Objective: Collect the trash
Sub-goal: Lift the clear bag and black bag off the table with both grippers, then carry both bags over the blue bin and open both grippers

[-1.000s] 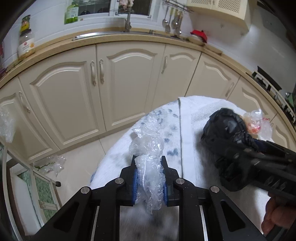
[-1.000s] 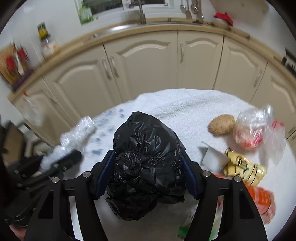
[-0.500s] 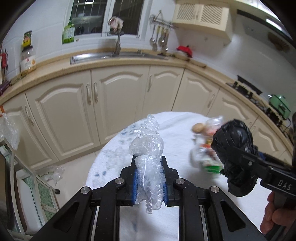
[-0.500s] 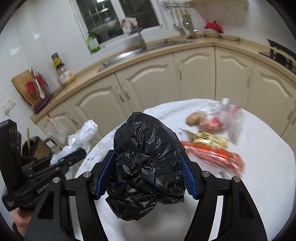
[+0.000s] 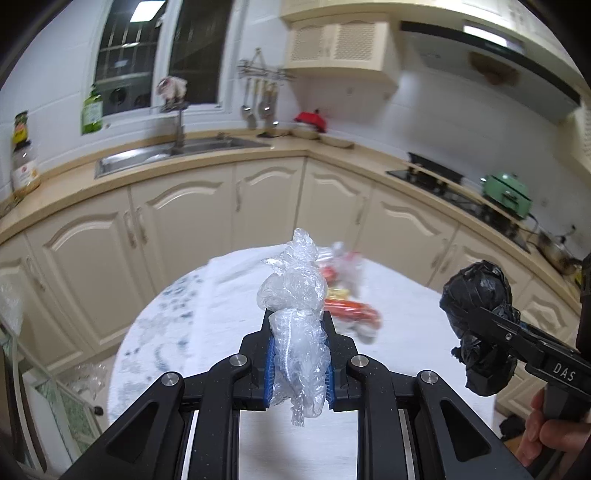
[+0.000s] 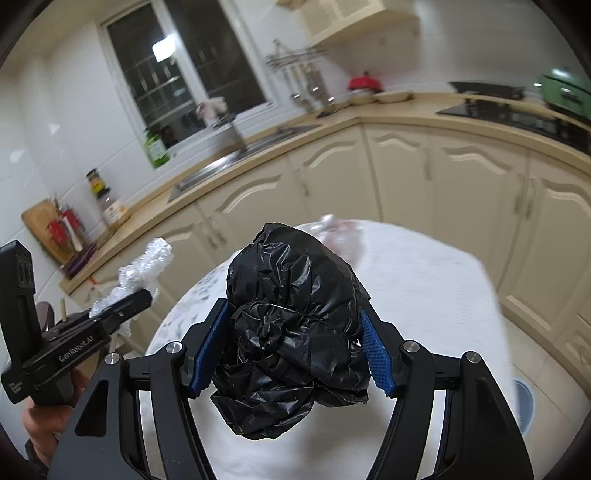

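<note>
Above round table [image 5: 207, 332]: left gripper [image 5: 298, 354] pinched tight on clear plastic wad [image 5: 295, 310]; right gripper [image 6: 290, 347] part-spread, clamping black bag bundle [image 6: 291, 314]. Risk: slippery film sliding free; far-side wrappers [image 5: 347, 310] uncollected.

Soft, even indoor light fills both my views. A rectangular ceiling lamp reflects as a bright patch in the dark window panes [image 5: 147, 9]. Everything beyond my fingers smears with motion blur, worst on the colourful wrappers lying on the white-clothed round table [image 5: 406, 295]. The crumpled black plastic bag [image 6: 291, 317] glints with small highlights and stays sharp. Fisheye bending curves the cream cabinet fronts [image 5: 184, 221], and the corners vignette black.
</note>
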A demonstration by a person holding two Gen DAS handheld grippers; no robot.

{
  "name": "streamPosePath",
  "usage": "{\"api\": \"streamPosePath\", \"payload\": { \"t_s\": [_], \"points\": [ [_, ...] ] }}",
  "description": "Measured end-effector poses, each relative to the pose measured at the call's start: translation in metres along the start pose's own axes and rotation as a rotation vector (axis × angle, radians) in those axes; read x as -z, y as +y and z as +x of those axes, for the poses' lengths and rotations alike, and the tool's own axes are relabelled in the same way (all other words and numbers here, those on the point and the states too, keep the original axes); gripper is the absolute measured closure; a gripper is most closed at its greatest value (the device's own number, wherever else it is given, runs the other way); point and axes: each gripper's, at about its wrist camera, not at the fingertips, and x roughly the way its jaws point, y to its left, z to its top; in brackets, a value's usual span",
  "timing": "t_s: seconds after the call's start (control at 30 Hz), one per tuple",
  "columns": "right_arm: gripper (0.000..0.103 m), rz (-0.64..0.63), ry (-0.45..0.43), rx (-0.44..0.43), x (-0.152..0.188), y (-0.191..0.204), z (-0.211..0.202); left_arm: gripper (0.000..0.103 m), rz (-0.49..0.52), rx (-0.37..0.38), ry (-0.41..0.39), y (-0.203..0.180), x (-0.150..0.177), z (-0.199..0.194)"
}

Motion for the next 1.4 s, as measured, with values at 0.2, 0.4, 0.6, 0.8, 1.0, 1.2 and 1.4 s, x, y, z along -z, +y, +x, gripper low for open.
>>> {"api": "streamPosePath", "payload": {
  "t_s": [0.2, 0.4, 0.6, 0.8, 1.0, 1.2, 1.4],
  "points": [
    [0.035, 0.06, -0.05, 0.044, 0.006, -0.037, -0.038, 0.086, 0.053, 0.055, -0.009, -0.044, 0.022, -0.027],
    [0.035, 0.106, -0.085, 0.087, 0.01, -0.07, -0.066, 0.086, 0.114, 0.122, -0.008, -0.099, 0.033, -0.039],
    [0.035, 0.156, -0.129, 0.136, 0.014, -0.106, -0.097, 0.086, 0.178, 0.216, 0.025, -0.149, 0.034, -0.027],
    [0.035, 0.237, -0.182, 0.244, 0.024, -0.162, -0.142, 0.086, 0.233, 0.304, 0.064, -0.196, 0.028, -0.01],
    [0.035, 0.36, -0.203, 0.39, 0.046, -0.231, -0.18, 0.086, 0.284, 0.385, 0.129, -0.245, 0.025, 0.02],
    [0.035, 0.474, -0.163, 0.479, 0.073, -0.292, -0.187, 0.086, 0.349, 0.447, 0.227, -0.302, 0.031, 0.063],
    [0.035, 0.531, -0.108, 0.515, 0.096, -0.336, -0.176, 0.086, 0.406, 0.459, 0.34, -0.366, 0.04, 0.115]
  ]
}}
